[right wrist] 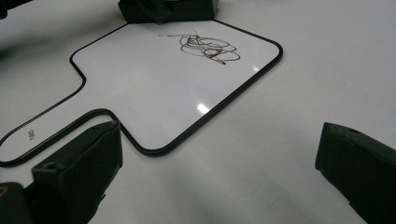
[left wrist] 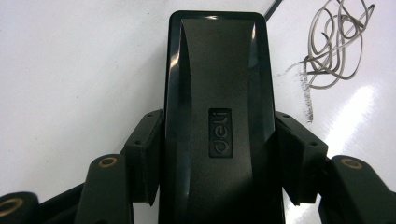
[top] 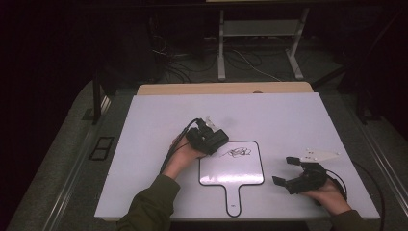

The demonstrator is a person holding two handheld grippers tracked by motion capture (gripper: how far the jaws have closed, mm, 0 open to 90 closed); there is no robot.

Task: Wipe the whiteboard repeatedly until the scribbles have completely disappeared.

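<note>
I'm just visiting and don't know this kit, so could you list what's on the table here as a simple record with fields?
Surface: white table top
Board: small white paddle-shaped whiteboard with a black rim and handle
Marks: dark scribble near the board's far edge
Left gripper: jaws shut on a black plastic eraser block marked "deli", beside the scribble
Right gripper: jaws open, holding nothing, right of the board

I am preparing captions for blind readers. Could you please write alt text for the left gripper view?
A black whiteboard eraser marked "deli" is clamped between the two black jaws of the left claw, seen from close above a white board. To its upper right is a grey scribble, with a faint smeared streak below it.
</note>
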